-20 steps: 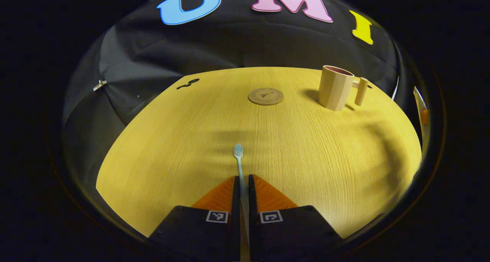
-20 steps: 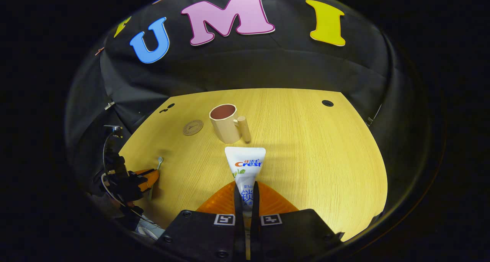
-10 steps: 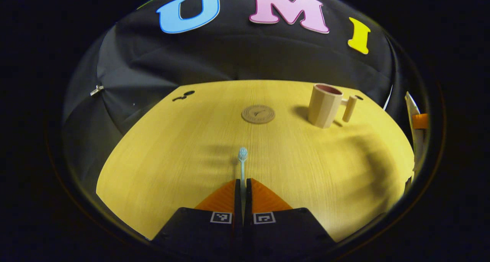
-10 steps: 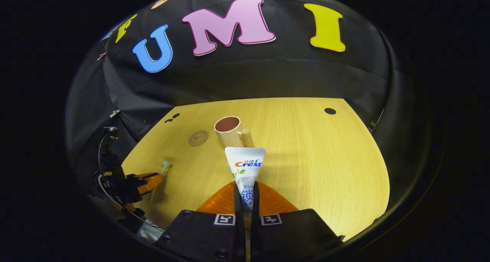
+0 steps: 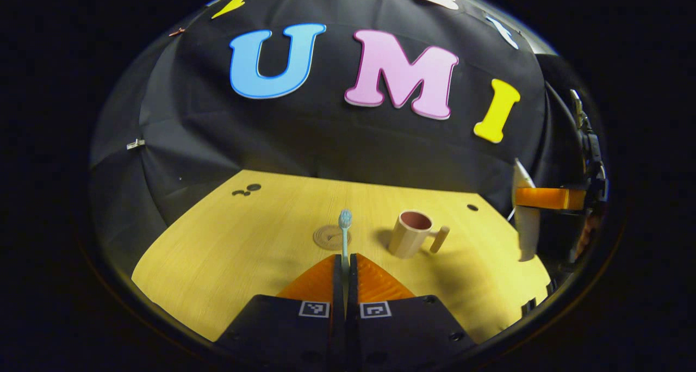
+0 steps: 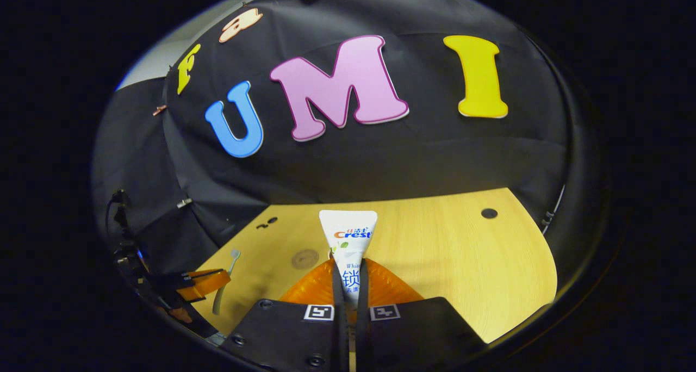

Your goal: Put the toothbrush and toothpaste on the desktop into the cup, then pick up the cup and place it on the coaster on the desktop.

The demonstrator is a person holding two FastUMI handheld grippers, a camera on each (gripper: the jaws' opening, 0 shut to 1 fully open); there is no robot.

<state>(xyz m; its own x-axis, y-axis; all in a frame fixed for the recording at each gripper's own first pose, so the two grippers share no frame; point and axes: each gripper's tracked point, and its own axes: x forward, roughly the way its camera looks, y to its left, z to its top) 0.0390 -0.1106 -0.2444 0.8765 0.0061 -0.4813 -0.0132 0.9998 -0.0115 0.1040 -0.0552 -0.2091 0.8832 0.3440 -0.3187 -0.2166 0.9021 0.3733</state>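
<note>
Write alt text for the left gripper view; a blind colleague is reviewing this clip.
The left gripper, shut on a toothbrush whose bristle head points up, is above a wooden table. Beyond stand a round coaster and a cup with a side handle; far right, the right gripper holds the toothpaste.
</note>
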